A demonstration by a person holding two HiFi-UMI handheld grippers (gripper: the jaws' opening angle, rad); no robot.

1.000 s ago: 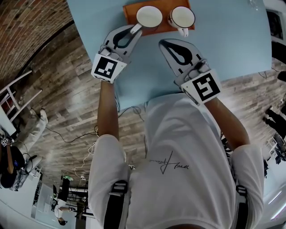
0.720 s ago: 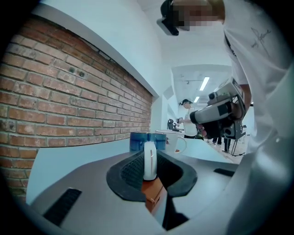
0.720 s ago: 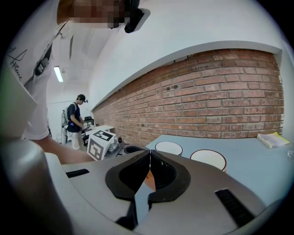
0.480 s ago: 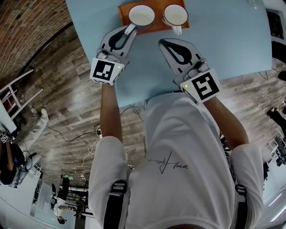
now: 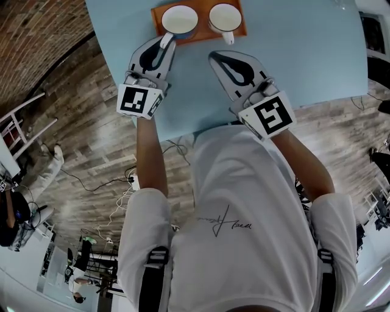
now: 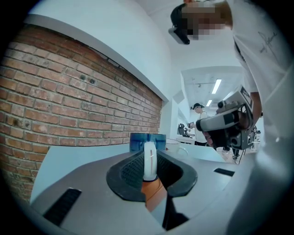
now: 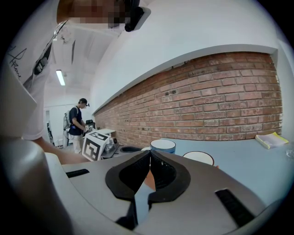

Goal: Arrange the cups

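Up at 12 o'clock in the head view, two cups stand side by side on an orange tray (image 5: 157, 13) on a pale blue table (image 5: 304, 55). The blue cup (image 5: 179, 18) is on the left. The white cup (image 5: 224, 16) stands at its 3 o'clock, a little apart, with its own grip pointing to 6 o'clock.

The left gripper (image 5: 166, 41) reaches in from 7 o'clock of the blue cup and is clamped on that cup's handle (image 6: 149, 159). In the left gripper view the white loop stands upright between the black pads, with the blue wall behind it and the tray below.

The right gripper (image 5: 213, 56) sits at about 6 o'clock of the white cup, over the table and clear of the cup. Its jaws are pressed together with nothing between them. In the right gripper view both cups show beyond the tips, blue at 12 o'clock and white at 1 o'clock.

A brick wall (image 7: 220, 101) runs behind the table.
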